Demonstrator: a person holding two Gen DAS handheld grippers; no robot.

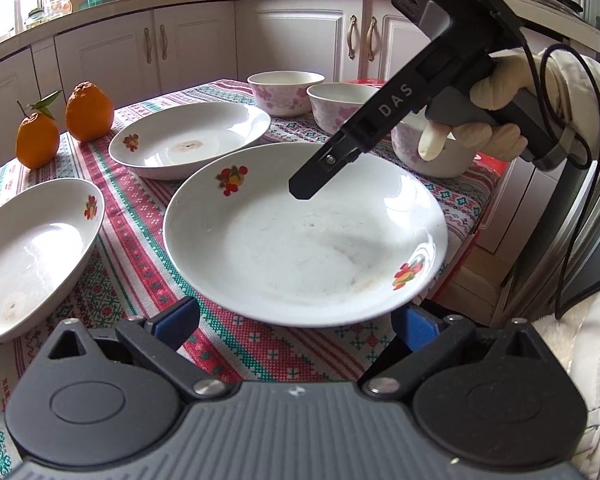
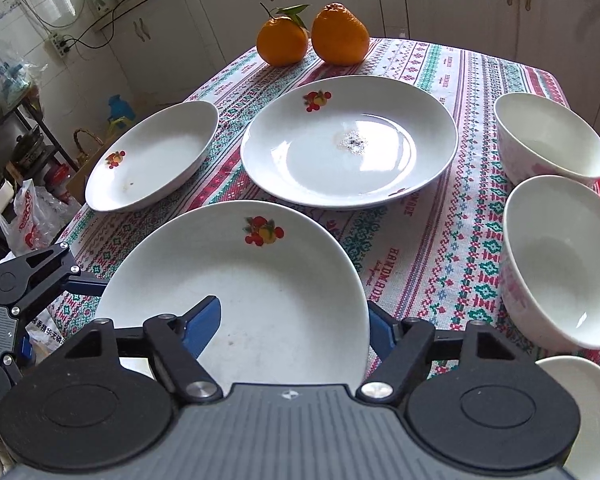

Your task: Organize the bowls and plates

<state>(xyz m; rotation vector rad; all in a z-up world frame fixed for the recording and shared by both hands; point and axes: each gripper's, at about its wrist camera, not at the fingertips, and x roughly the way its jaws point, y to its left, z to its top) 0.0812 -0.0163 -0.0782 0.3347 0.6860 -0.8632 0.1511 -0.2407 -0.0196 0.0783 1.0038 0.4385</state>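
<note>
Three white plates with fruit prints lie on the patterned tablecloth. The nearest plate [image 1: 300,236] [image 2: 244,296] sits between both grippers. My left gripper [image 1: 296,320] is open, its blue pads either side of the plate's near rim. My right gripper [image 2: 296,328] is open over the same plate's other edge, one finger above the plate's inside; in the left wrist view its tip [image 1: 320,168] hovers over the far rim. A second plate [image 1: 188,136] [image 2: 348,140] lies behind and a third [image 1: 32,248] [image 2: 152,156] to the side. Three white bowls with pink flowers [image 1: 286,90] [image 2: 548,136] [image 2: 560,256] stand together.
Two oranges [image 1: 60,120] [image 2: 312,36] stand at the table's far corner. White kitchen cabinets [image 1: 204,44] surround the table. A red surface [image 1: 492,160] shows beyond the tablecloth edge by the bowls. Bags and clutter [image 2: 20,184] sit on the floor beside the table.
</note>
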